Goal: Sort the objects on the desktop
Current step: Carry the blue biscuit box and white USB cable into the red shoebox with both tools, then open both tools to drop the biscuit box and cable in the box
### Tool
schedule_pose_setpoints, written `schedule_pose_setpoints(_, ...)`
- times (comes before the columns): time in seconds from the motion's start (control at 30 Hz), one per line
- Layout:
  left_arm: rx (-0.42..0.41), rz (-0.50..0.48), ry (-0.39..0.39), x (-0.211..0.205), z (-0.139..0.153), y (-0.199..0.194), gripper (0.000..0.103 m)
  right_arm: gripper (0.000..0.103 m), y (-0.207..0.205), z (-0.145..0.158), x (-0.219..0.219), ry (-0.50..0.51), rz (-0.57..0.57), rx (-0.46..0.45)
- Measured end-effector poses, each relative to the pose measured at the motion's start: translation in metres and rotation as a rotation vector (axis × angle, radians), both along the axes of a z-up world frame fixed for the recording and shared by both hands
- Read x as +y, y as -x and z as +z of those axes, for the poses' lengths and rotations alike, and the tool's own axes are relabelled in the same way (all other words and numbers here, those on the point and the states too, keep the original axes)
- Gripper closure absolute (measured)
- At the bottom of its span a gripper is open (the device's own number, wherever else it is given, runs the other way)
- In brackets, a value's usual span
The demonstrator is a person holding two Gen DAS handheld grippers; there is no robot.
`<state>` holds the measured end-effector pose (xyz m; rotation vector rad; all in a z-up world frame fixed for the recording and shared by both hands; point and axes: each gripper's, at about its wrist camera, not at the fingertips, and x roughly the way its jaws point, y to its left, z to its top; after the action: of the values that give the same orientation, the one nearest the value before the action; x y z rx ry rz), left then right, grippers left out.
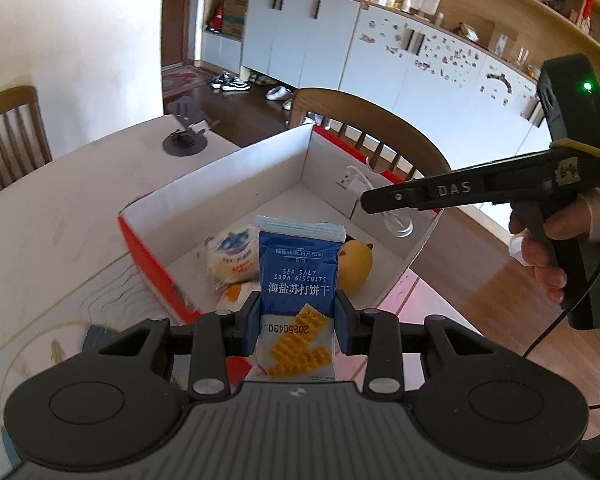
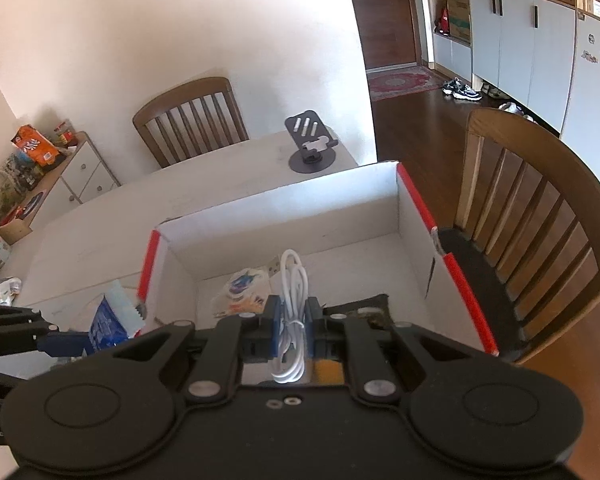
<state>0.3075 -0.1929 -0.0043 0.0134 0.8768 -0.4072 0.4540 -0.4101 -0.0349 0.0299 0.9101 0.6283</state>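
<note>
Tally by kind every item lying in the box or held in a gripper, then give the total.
Snack packets: 3 (biscuit packet, blueberry bun, orange-print packet)
Yellow plush toy: 1
White cable: 1
Total: 5

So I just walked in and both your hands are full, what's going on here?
Someone is sorting desk clutter into a red-and-white cardboard box. The left tool is shut on a blue sea salt soda biscuits packet, held above the box's near edge. The right tool is shut on a coiled white cable over the box. A snack pack and a yellow toy already lie inside.
</note>
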Motion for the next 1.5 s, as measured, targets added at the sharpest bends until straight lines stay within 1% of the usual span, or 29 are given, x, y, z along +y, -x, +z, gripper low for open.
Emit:
schedule_pose_setpoints(0.27,0.029,-0.081,-0.065,-0.023,-0.007,-0.029,0.068,0.092,-0.026,-0.015,0.004,0.027,-0.008,0.024)
schedule_pose_setpoints(0.5,0.126,-0.164,-0.071,-0.036,-0.024,-0.059,0.068,0.092,-0.047,-0.03,0.01,0.055,-0.004,0.056)
schedule_pose_setpoints(0.67,0.165,-0.207,-0.108,-0.046,-0.037,-0.069,0.068,0.092,-0.064,-0.043,0.015,0.075,-0.012,0.094)
schedule_pose_setpoints(0.8,0.204,-0.218,-0.101,-0.05,-0.046,-0.076,0.068,0.092,-0.074,-0.05,0.021,0.098,0.0,0.109)
schedule_pose_setpoints(0.9,0.21,-0.22,-0.138,-0.052,-0.052,-0.082,0.068,0.092,-0.082,-0.054,0.025,0.105,-0.001,0.123)
schedule_pose_setpoints(1.03,0.235,-0.219,-0.162,-0.053,-0.061,-0.088,0.068,0.092,-0.092,-0.061,0.031,0.126,-0.008,0.138)
schedule_pose_setpoints(1.17,0.267,-0.214,-0.14,-0.049,-0.068,-0.092,0.068,0.092,-0.102,-0.072,0.038,0.148,-0.021,0.162)
schedule_pose_setpoints(1.37,0.289,-0.223,-0.15,-0.052,-0.078,-0.095,0.068,0.092,-0.108,-0.088,0.048,0.182,-0.028,0.199)
schedule_pose_setpoints(1.5,0.3,-0.218,-0.135,-0.052,-0.082,-0.097,0.068,0.092,-0.11,-0.095,0.052,0.197,-0.027,0.224)
